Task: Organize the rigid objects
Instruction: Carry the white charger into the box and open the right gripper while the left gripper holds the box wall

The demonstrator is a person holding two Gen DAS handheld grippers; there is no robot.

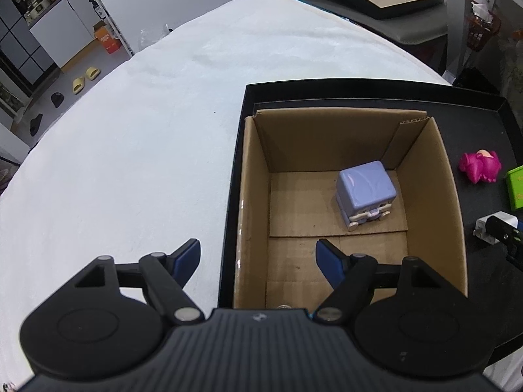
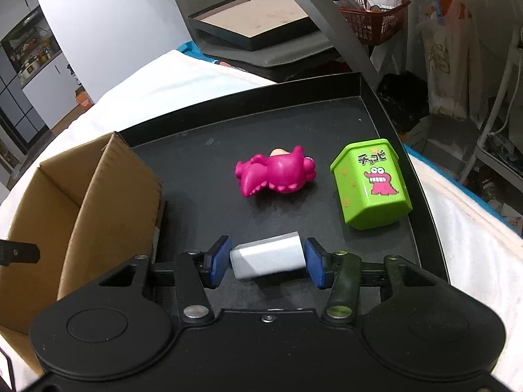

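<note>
A cardboard box [image 1: 258,176] stands in the black tray [image 1: 477,130]; a lilac cube toy [image 1: 366,189] sits on its floor. My left gripper [image 1: 258,258] is open and empty, straddling the box's left wall near its front. In the right wrist view my right gripper [image 2: 268,261] has its pads against both ends of a white charger block [image 2: 268,259], low over the tray [image 2: 294,111]. A pink dinosaur toy [image 2: 278,173] lies ahead of it and a green cartoon box [image 2: 372,183] stands to its right. The cardboard box [image 2: 98,196] is on the left.
The tray rests on a white cloth-covered table [image 1: 130,150]. The pink toy [image 1: 480,166], green box [image 1: 516,189] and the charger [image 1: 490,225] show at the left wrist view's right edge. A red basket [image 2: 372,16] and framed boards [image 2: 255,23] lie beyond the table.
</note>
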